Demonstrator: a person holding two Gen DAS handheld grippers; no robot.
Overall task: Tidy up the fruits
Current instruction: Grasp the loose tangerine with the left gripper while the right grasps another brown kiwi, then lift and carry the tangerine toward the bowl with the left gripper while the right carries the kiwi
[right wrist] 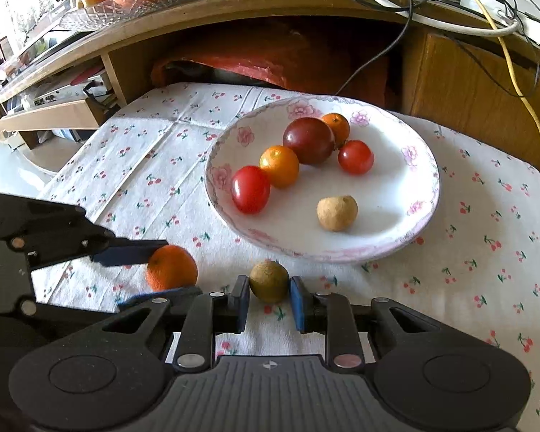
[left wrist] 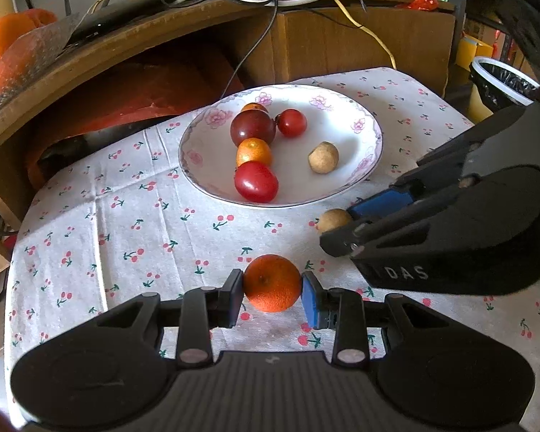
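On cloth (left wrist: 126, 216): pitted orange mandarin (left wrist: 272, 283) in left claw (left wrist: 272, 289), seemingly gripped.

Daylight, fairly bright; you get it from the far left, where the right wrist view blows out to white. The cloth (right wrist: 486, 216) is evenly lit, the shadows on it soft. Small highlights sit on the tomatoes (right wrist: 250, 189), with mild glare on the plate (left wrist: 342, 108). Strong fisheye bending at the edges and dark corners. Your near housings are slightly soft; the centre is sharp.
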